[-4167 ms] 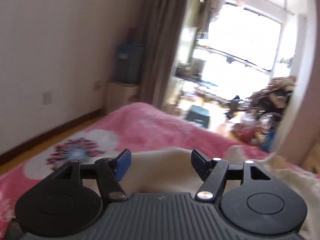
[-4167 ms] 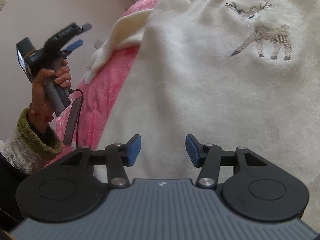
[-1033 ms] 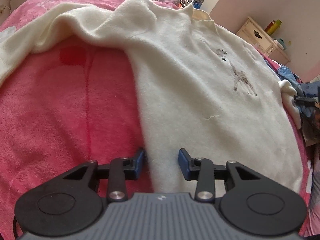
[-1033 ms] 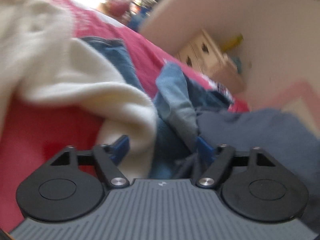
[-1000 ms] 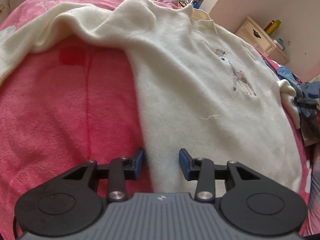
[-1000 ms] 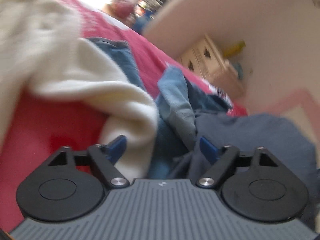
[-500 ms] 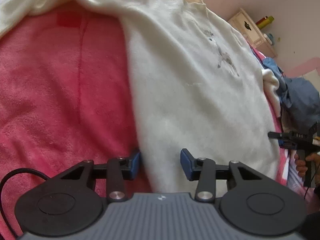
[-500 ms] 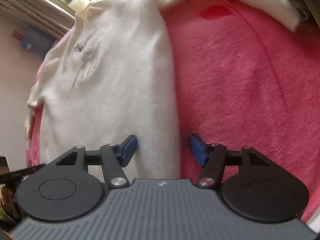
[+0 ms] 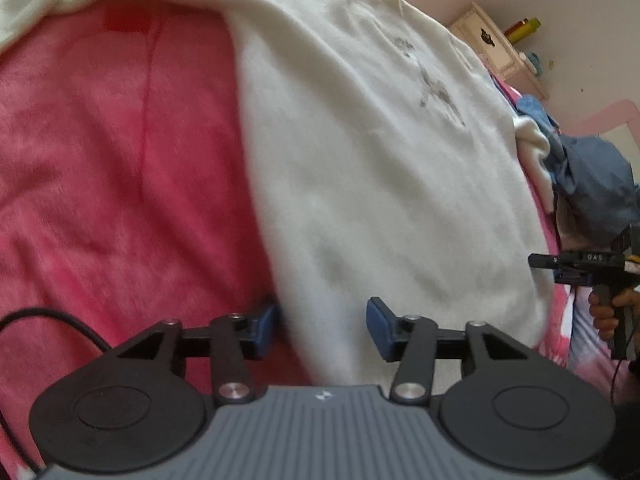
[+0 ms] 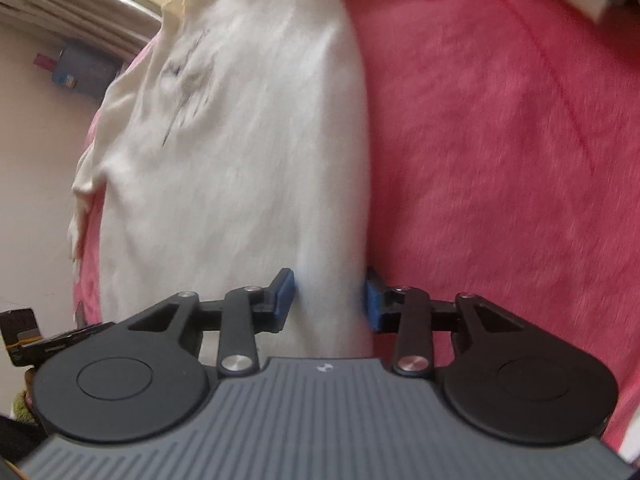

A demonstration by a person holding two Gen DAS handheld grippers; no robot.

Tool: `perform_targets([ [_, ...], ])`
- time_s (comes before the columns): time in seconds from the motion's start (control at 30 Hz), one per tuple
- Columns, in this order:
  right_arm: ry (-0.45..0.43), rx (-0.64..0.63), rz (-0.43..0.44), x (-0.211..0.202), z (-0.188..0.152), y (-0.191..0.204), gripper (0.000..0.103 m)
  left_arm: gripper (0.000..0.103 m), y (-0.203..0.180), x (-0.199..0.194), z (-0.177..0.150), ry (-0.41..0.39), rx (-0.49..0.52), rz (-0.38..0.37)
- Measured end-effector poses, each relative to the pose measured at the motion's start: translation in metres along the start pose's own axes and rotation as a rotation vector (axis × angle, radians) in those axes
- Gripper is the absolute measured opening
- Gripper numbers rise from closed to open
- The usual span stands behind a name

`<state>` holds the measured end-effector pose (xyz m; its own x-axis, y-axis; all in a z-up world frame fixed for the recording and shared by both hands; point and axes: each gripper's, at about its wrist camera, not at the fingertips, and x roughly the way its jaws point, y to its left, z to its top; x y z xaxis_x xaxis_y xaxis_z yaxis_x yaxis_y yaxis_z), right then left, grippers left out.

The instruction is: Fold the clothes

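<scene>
pink bed cover (image 9: 120, 168), cream sweater (image 9: 380, 168) spread flat

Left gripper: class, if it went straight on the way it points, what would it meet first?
Most likely the hem corner of the cream fleece sweater, already between the open left gripper fingers; depth is unclear.

The sweater (image 9: 380, 168) lies flat on the blanket (image 9: 112, 168), with its bottom edge near and its collar far away. The left gripper (image 9: 320, 326) sits at the sweater's near left corner, one finger on each side of the edge. The right gripper (image 10: 328, 294) sits at the near right corner (the same way). More clothes (image 9: 592, 172) lie in a heap far to the right, with a small cabinet (image 9: 494, 46) behind them.
</scene>
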<state>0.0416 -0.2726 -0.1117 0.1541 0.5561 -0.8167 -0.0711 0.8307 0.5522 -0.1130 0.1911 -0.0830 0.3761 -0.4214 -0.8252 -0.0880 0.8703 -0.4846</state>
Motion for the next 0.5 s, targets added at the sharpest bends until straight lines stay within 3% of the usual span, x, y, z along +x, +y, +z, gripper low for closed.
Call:
perform_targets([
  [0.13, 0.032, -0.031, 0.012, 0.001, -0.015, 0.003, 0.039, 0.059, -0.014, 0.0, -0.017, -0.015, 0.1, 0.019],
  [0.17, 0.04, -0.036, 0.015, 0.001, -0.017, 0.003, 0.034, 0.056, -0.016, -0.001, -0.021, -0.019, 0.126, 0.031],
  [0.2, 0.046, -0.039, 0.016, -0.001, -0.019, 0.003, 0.022, 0.044, -0.018, 0.0, -0.022, -0.025, 0.14, 0.045],
  [0.3, 0.046, -0.038, 0.011, -0.004, -0.022, 0.006, 0.011, 0.014, -0.021, 0.001, -0.018, -0.042, 0.138, 0.068],
  [0.37, 0.044, -0.061, -0.002, -0.007, -0.022, 0.012, 0.01, 0.01, -0.017, -0.001, -0.015, -0.048, 0.073, 0.029],
  [0.5, 0.046, -0.075, 0.026, -0.027, -0.019, 0.022, 0.009, 0.008, -0.013, -0.021, -0.012, -0.066, 0.04, -0.076],
])
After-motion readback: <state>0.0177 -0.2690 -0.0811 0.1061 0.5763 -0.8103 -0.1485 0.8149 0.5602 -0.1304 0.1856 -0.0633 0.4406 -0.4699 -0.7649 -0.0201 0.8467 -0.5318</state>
